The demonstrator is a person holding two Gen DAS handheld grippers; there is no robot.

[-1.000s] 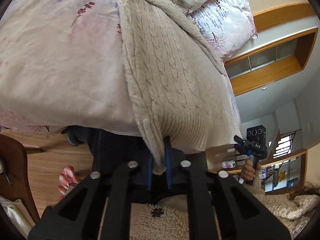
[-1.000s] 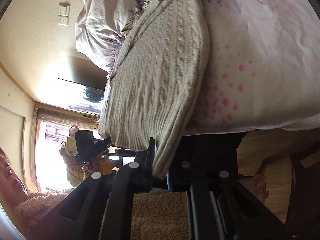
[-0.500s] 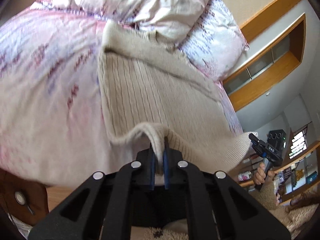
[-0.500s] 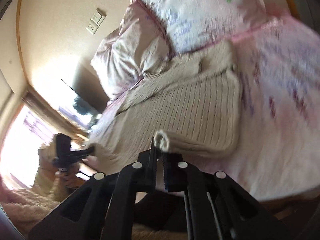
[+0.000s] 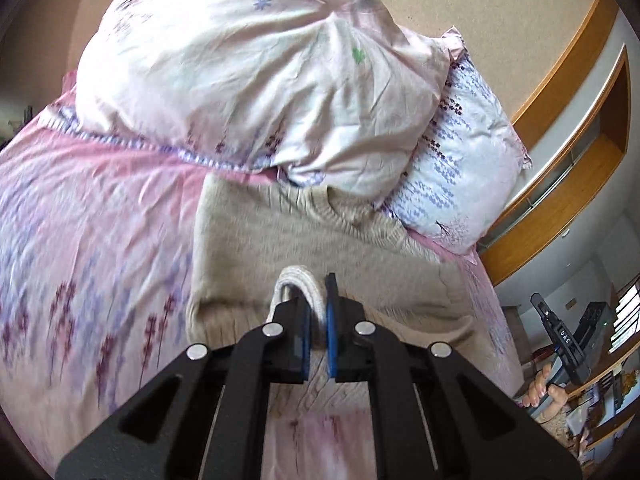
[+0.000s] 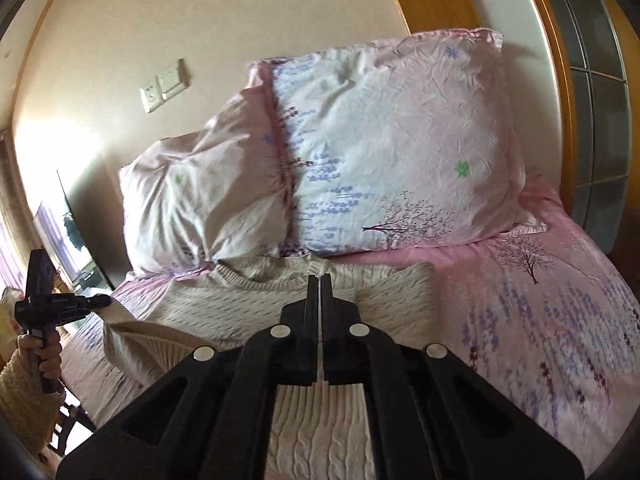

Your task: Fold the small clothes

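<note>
A beige cable-knit sweater point(image 5: 288, 248) lies on the pink floral bedspread point(image 5: 88, 216), its neckline toward the pillows. It also shows in the right wrist view point(image 6: 224, 308). My left gripper point(image 5: 316, 308) is shut on the sweater's ribbed hem, which loops up between the blue pads and is carried over the sweater body. My right gripper point(image 6: 319, 300) is shut with the hem's other corner pinched thin between its fingers, over the neckline. Each gripper appears in the other's view, the right one point(image 5: 560, 336) and the left one point(image 6: 44, 300).
Two floral pillows point(image 6: 384, 152) lean against the beige wall at the head of the bed. A wooden-framed cabinet point(image 5: 568, 168) stands to the right of the bed. A wall socket point(image 6: 164, 86) sits above the left pillow.
Both grippers have lifted the hem from the bed's foot edge and carried it forward over the sweater toward the pillows, folding the lower part over the upper.
</note>
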